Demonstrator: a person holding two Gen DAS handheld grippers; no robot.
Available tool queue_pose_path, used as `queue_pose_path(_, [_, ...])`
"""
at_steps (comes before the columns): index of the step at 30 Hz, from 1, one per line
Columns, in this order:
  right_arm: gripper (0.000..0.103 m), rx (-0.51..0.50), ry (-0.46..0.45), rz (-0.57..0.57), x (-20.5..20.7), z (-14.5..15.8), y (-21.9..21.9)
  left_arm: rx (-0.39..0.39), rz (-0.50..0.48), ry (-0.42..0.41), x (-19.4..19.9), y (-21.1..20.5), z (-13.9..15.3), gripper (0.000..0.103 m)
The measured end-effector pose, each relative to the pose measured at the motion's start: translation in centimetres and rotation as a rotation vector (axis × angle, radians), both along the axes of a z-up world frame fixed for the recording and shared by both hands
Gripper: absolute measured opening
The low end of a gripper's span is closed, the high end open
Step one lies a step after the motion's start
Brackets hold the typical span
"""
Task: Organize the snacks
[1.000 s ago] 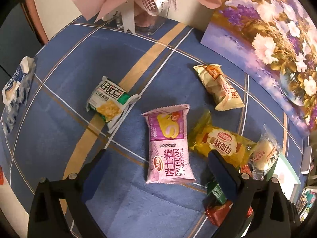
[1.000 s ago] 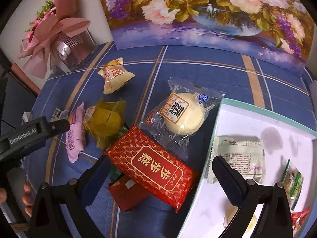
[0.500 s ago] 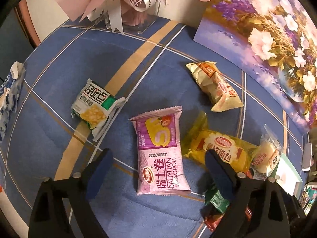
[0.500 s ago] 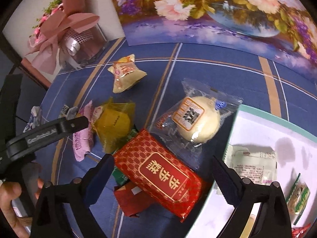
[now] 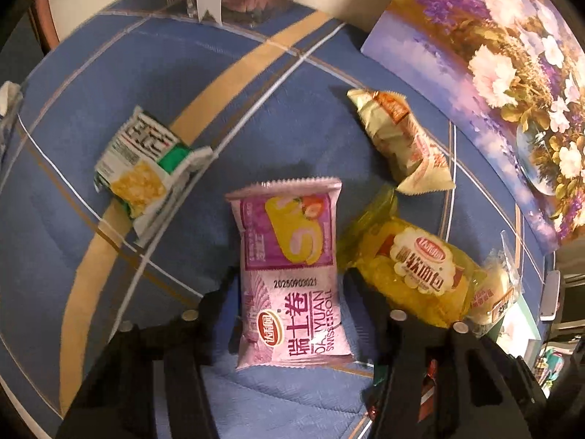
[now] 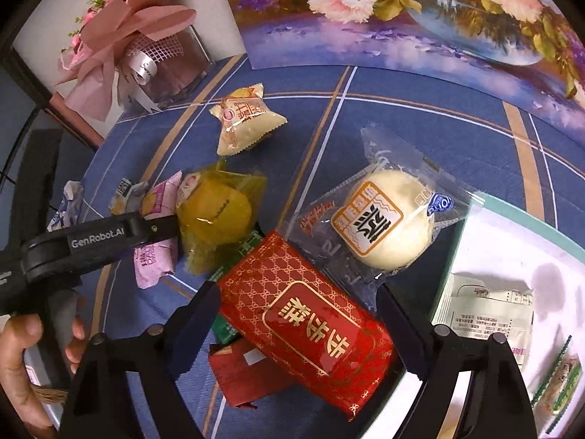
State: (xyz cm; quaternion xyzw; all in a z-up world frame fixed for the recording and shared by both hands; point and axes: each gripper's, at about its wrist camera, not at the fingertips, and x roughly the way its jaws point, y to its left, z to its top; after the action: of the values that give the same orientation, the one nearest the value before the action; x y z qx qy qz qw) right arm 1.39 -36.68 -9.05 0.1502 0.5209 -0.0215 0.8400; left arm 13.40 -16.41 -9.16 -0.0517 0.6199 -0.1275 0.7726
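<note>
Blue plaid cloth (image 5: 256,84) covers the tabletop before a flower painting (image 6: 402,18). Left tool (image 5: 289,292) is closing around the pink roll (image 5: 292,278); right tool (image 6: 298,305), closing, straddles the red pack (image 6: 307,303), whose end hides smaller packets.

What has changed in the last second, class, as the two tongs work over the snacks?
The left tongs have come down around the pink Swiss roll pack and are closing on it. The right tongs have come down over the red packet, also closing. The snacks and the white tray have not moved.
</note>
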Motion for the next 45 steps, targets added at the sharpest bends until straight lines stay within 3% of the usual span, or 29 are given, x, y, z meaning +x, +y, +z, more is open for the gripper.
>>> queue_pose_path(6, [0.082, 0.043, 0.01, -0.006, -0.7, 0.0, -0.7, 0.033, -0.01, 0.01, -0.5, -0.5, 0.1, 0.045])
queue_pose_path(19, [0.081, 0.048, 0.059, 0.027, -1.7, 0.1, 0.0, 0.071, -0.037, 0.076, -3.5, -1.8, 0.2, 0.044])
queue_pose_path(25, [0.081, -0.021, 0.071, 0.038, -1.8, -0.2, 0.7, 0.091, -0.073, 0.089, -5.3, -2.7, 0.2, 0.044])
queue_pose_path(30, [0.081, -0.046, 0.046, 0.04, -1.3, -0.4, 0.7, 0.085, -0.091, 0.102, -6.4, -3.6, 0.1, 0.044])
queue_pose_path(35, [0.082, -0.01, 0.02, 0.023, -0.9, -0.8, -0.1, 0.086, -0.092, 0.104, -7.2, -3.9, 0.1, 0.044])
queue_pose_path(45, [0.08, -0.021, 0.007, 0.009, -0.4, -1.0, -0.4, 0.104, -0.094, 0.101, -5.8, -4.0, 0.1, 0.044])
